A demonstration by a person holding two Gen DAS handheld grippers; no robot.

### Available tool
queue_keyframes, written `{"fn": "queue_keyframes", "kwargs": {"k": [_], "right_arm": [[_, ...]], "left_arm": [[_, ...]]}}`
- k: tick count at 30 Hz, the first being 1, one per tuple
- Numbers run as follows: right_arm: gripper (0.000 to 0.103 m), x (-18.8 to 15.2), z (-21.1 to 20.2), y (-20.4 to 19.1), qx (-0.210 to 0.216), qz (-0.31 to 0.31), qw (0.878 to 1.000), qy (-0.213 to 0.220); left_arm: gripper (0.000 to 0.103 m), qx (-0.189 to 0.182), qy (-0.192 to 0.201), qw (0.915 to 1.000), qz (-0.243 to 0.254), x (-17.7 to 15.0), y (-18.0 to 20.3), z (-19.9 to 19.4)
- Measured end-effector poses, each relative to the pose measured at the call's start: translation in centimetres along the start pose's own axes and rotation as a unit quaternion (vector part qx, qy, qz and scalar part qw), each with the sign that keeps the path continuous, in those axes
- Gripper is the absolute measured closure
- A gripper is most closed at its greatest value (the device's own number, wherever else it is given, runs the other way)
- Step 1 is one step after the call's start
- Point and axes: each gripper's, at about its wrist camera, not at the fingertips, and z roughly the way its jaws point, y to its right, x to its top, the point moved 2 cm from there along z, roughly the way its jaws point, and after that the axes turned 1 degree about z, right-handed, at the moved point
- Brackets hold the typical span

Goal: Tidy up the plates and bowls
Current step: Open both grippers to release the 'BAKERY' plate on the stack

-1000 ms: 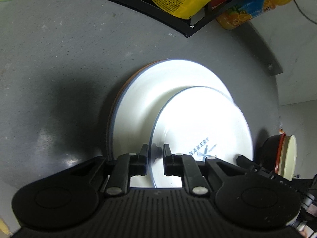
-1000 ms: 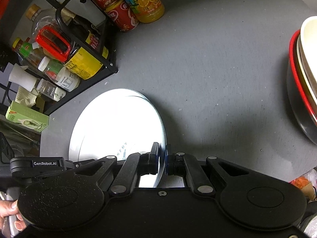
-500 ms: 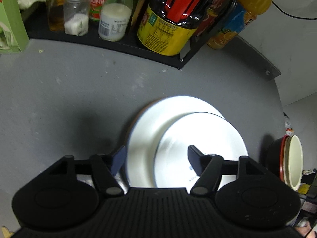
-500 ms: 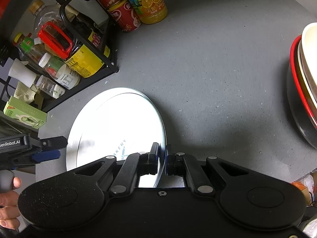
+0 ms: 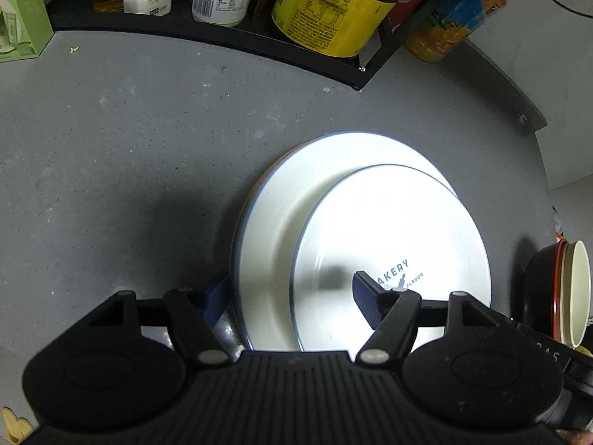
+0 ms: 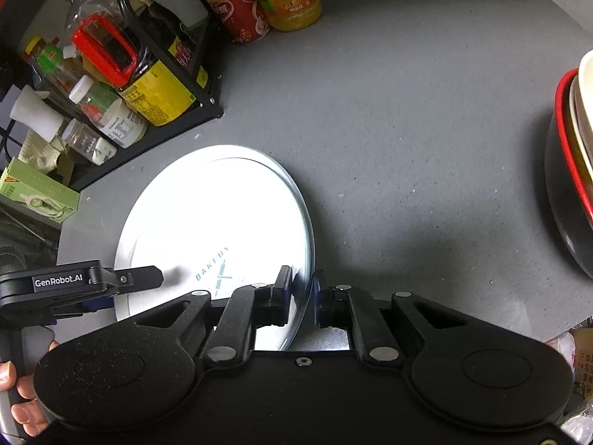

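A small white plate point(image 5: 389, 237) printed "BAKERY FLAVOR" lies off-centre on a larger white plate point(image 5: 274, 222), with an orange rim showing under that one's left edge. My left gripper point(image 5: 292, 285) stands open above the stack's near edge, one finger left of the large plate and one over the small plate, touching neither. In the right wrist view the small plate point(image 6: 222, 215) has its right rim between the jaws of my right gripper point(image 6: 302, 291). Those jaws are opening, and a gap shows beside the rim.
A black rack point(image 5: 355, 70) of bottles and jars runs along the far side, with drink cans point(image 6: 241, 15) beside it. Stacked bowls point(image 6: 570, 170) with a red rim stand at the right. A green box point(image 6: 37, 193) sits at the left. A hand point(image 6: 22, 396) holds the left gripper's handle.
My left gripper let go of the small plate's rim, opened wide and drew back. My right gripper's jaws, shut on the rim before, have parted slightly.
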Motion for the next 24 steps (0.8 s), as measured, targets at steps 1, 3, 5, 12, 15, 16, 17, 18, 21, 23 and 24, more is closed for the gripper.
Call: {"fn": "queue_keyframes", "kwargs": {"k": [1,3,5,12,15,16,17,18,21,23,24], "right_arm": [[0.087,-0.1,0.1,0.0,-0.001,0.000,1.000,-0.002],[0.086,-0.2,0.4,-0.1,-0.002,0.000,1.000,-0.006],[0.086,-0.2,0.6,-0.2,-0.003,0.000,1.000,-0.007],[0.079,-0.1,0.9,-0.7,-0.009,-0.007,1.000,-0.015],[0.075,-0.2,1.2,-1.1,-0.013,-0.012,1.000,-0.015],[0.073,-0.2,1.3,-1.1,-0.013,-0.013,1.000,-0.015],[0.073,-0.2,1.3,-1.1,-0.013,-0.013,1.000,-0.016],[0.072,-0.1,1.4,-1.2,-0.013,-0.013,1.000,-0.017],[0.072,-0.1,1.5,-1.3,-0.016,-0.015,1.000,-0.017],[0.072,-0.1,1.5,-1.4,-0.015,-0.020,1.000,-0.016],[0.072,-0.1,1.5,-1.3,-0.014,-0.022,1.000,-0.015]], "left_arm": [[0.037,0.002,-0.003,1.0000,-0.002,0.0,0.1,0.2],[0.044,0.002,-0.004,1.0000,-0.008,0.0,-0.1,0.4],[0.058,0.009,-0.002,0.9998,-0.016,-0.2,-0.6,0.4],[0.069,-0.030,-0.007,0.9979,-0.057,0.1,-2.7,0.2],[0.073,-0.036,-0.003,0.9975,-0.060,0.0,-3.0,0.0],[0.074,-0.037,-0.003,0.9975,-0.061,0.0,-3.1,-0.1],[0.075,-0.037,-0.003,0.9973,-0.062,0.1,-3.2,-0.2],[0.076,-0.038,-0.005,0.9972,-0.064,0.1,-3.2,-0.2],[0.076,-0.039,-0.009,0.9972,-0.064,0.3,-3.4,-0.3],[0.075,-0.037,-0.013,0.9977,-0.056,0.5,-3.2,-0.2],[0.075,-0.036,-0.014,0.9976,-0.056,0.6,-3.3,-0.2]]}}
